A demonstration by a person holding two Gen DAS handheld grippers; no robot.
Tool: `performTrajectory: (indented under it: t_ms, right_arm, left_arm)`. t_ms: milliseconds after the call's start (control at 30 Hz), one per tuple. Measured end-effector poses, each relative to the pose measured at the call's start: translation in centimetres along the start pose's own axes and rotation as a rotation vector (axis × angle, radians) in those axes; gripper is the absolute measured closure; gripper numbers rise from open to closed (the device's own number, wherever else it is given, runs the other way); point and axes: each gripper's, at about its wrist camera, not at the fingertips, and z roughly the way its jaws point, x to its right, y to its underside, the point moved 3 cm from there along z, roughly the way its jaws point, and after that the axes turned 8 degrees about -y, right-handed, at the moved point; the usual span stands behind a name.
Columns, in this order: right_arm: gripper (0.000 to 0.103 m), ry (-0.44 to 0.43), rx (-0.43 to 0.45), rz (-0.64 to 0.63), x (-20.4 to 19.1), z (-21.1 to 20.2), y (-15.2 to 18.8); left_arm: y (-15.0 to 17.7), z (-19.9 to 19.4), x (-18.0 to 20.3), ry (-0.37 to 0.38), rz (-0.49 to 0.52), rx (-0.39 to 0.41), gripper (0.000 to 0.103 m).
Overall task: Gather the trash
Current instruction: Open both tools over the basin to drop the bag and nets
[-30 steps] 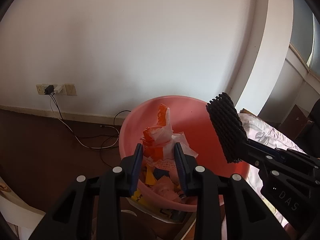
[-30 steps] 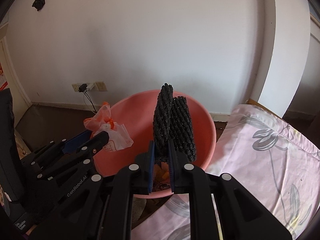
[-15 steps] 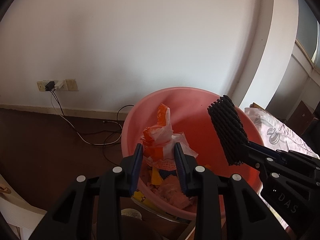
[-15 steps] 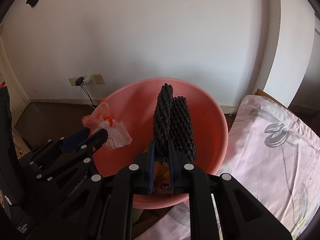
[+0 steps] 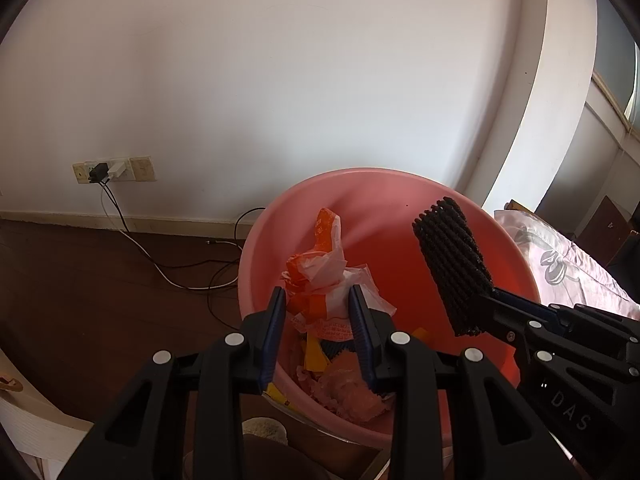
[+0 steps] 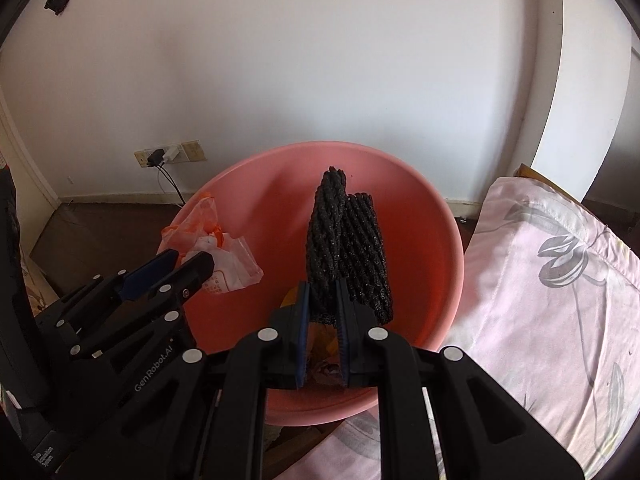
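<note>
A pink plastic basin (image 5: pixel 376 192) (image 6: pixel 424 208) sits ahead of both grippers and holds several scraps of trash (image 5: pixel 344 388). My left gripper (image 5: pixel 317 294) is shut on a crumpled orange and white plastic bag (image 5: pixel 320 268), held over the basin's near left part; the bag also shows in the right wrist view (image 6: pixel 216 240). My right gripper (image 6: pixel 323 286) is shut on a black foam net sleeve (image 6: pixel 344 240), held upright over the basin's middle. The sleeve shows at the right in the left wrist view (image 5: pixel 452 264).
A bed with a pink floral cover (image 6: pixel 552 300) lies right of the basin. A white wall with a socket strip (image 5: pixel 112 169) and cables (image 5: pixel 172 268) trailing on the dark floor stands behind. A white object (image 5: pixel 36 432) is at lower left.
Both grippers have moved forward and tilted down over the basin, still holding the bag and the sleeve. More of the basin's inside shows now.
</note>
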Motion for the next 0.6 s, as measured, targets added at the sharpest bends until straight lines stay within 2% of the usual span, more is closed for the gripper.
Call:
performTrajectory:
  t_ms: [600]
  right_arm:
    - [0.090,-0.010,0.002,0.014,0.72,0.41,-0.11]
  left_arm:
    - [-0.21,0.25,-0.14,0.006,-0.006,0.006,0.069]
